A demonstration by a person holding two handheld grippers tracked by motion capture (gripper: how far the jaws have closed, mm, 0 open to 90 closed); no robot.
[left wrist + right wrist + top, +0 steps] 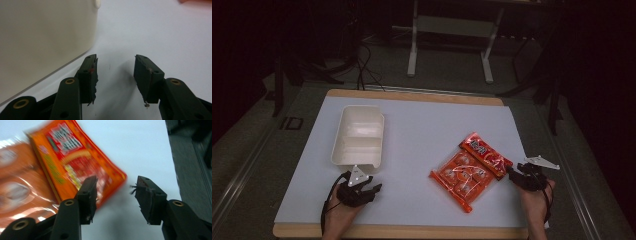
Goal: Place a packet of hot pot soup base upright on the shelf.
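A white two-compartment tray (358, 135) sits on the left of the white mat (422, 130); its pale wall (42, 37) is close to my left jaw. My left gripper (362, 187) (115, 72) rests just below the tray's near end, open, with bare mat between its jaws. An orange-red snack packet (469, 167) lies on the right of the mat. My right gripper (521, 176) (116, 192) is at the packet's right corner, open; the packet's printed end (75, 162) lies under and left of its left jaw.
The mat covers a wooden table (412, 95). A metal stand with white legs (452, 35) is on the floor behind. Dark floor (192, 157) lies past the mat's right edge. Open mat stretches between tray and packet.
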